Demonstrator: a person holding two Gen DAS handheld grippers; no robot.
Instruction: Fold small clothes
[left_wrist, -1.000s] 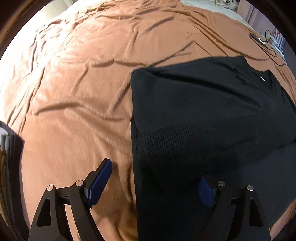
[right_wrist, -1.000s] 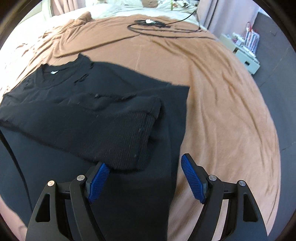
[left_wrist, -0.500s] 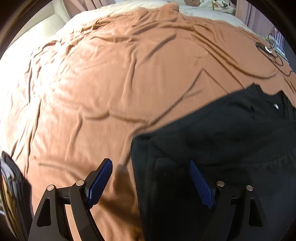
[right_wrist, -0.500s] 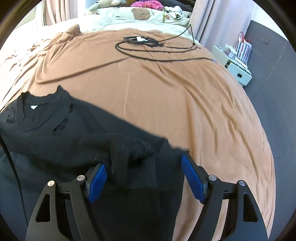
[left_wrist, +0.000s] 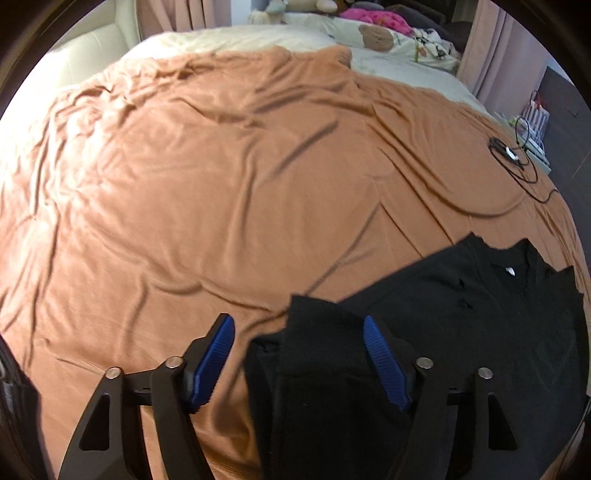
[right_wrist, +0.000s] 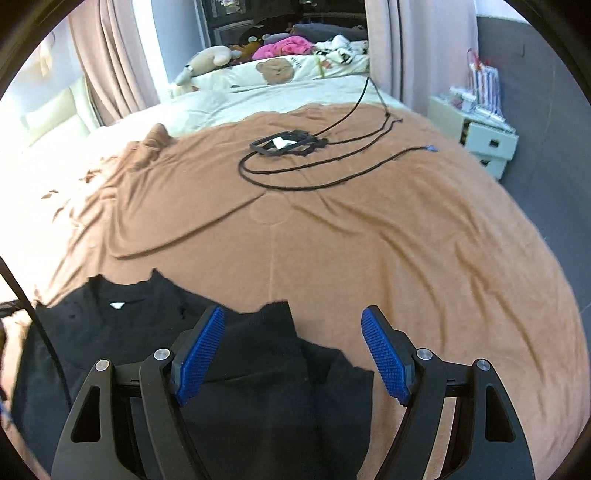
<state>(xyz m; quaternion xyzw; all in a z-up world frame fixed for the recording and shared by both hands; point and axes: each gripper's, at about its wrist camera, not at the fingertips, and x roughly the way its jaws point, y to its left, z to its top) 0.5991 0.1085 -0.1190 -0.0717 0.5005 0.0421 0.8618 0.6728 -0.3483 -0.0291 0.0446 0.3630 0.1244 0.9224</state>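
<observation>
Black sweater (left_wrist: 461, 332) on brown bedspread (left_wrist: 221, 184), folded edges between both parted hand-held grippers (left_wrist: 299, 354) (right_wrist: 293, 350), left closing, ungripped.

left gripper (left_wrist: 299, 360) closing, right gripper (right_wrist: 293, 354) spread

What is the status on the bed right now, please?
Left gripper open, jaws just closing, straddling the black sweater edge. Right gripper open over a sleeve fold. Black cable lies far off on the brown bedspread, clear.
</observation>
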